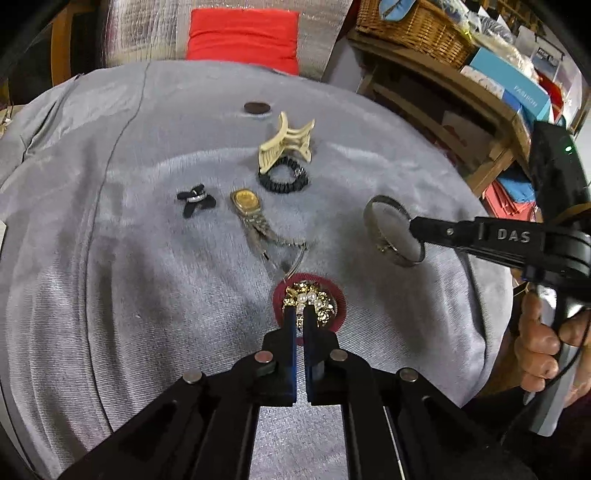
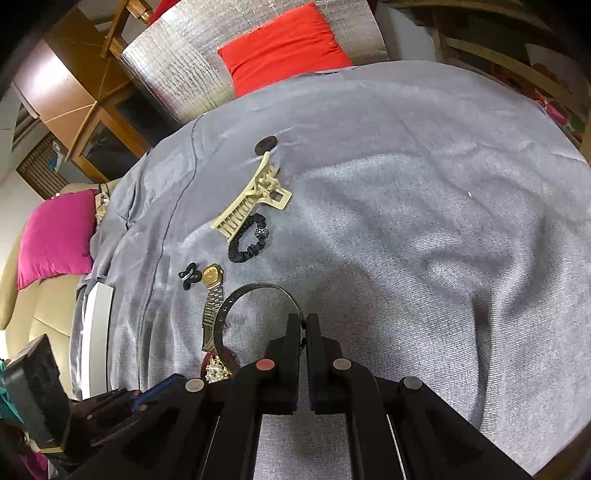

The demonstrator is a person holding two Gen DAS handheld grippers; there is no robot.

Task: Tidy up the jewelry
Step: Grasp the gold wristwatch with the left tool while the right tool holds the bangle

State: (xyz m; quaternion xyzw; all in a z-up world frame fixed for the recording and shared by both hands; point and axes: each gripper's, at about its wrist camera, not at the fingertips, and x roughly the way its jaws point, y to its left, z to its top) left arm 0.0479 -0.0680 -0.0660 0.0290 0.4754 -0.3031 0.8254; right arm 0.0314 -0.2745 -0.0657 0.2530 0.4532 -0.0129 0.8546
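Jewelry lies on a grey cloth. My left gripper is shut on a gold and pearl brooch with a dark red round backing. My right gripper is shut on a dark bangle, held just above the cloth; it also shows in the left wrist view. A gold watch lies mid-cloth, also in the right wrist view. A cream hair claw, a black scrunchie and small black hair ties lie beyond.
A dark round disc sits at the far side of the cloth. A red cushion is behind. Wooden shelves with a wicker basket and boxes stand at right. A pink cushion lies left.
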